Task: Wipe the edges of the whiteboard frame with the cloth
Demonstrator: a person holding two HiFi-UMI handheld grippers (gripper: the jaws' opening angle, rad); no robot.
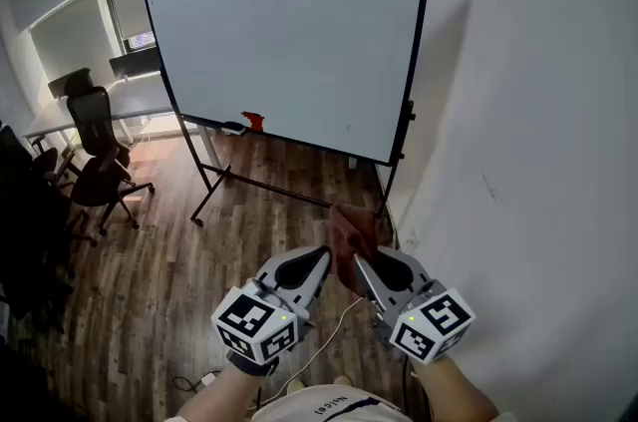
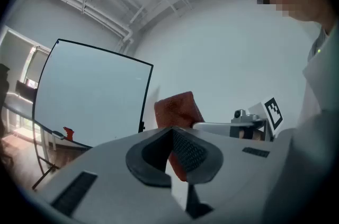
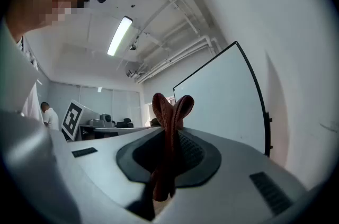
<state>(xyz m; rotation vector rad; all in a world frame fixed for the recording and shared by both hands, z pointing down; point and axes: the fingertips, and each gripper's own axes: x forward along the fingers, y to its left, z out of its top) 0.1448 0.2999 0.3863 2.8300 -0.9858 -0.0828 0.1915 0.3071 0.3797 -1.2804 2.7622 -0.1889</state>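
A whiteboard (image 1: 289, 31) with a black frame (image 1: 418, 51) stands on a wheeled stand ahead of me, close to the white wall. Both grippers hang low in front of it, some way short of the board. My right gripper (image 1: 357, 260) is shut on a folded reddish-brown cloth (image 1: 351, 235), which sticks up past its jaws (image 3: 170, 112). My left gripper (image 1: 319, 255) is just left of it, jaws together with nothing between them. In the left gripper view the cloth (image 2: 177, 109) shows beyond the left gripper (image 2: 172, 130), and the board (image 2: 90, 96) lies farther left.
A red eraser (image 1: 253, 121) rests on the board's tray. Stand legs (image 1: 214, 181) spread over the wood floor. Office chairs (image 1: 95, 161) and a desk (image 1: 100, 101) stand at the left. The white wall (image 1: 538, 161) runs along the right. A cable (image 1: 329, 335) lies near my feet.
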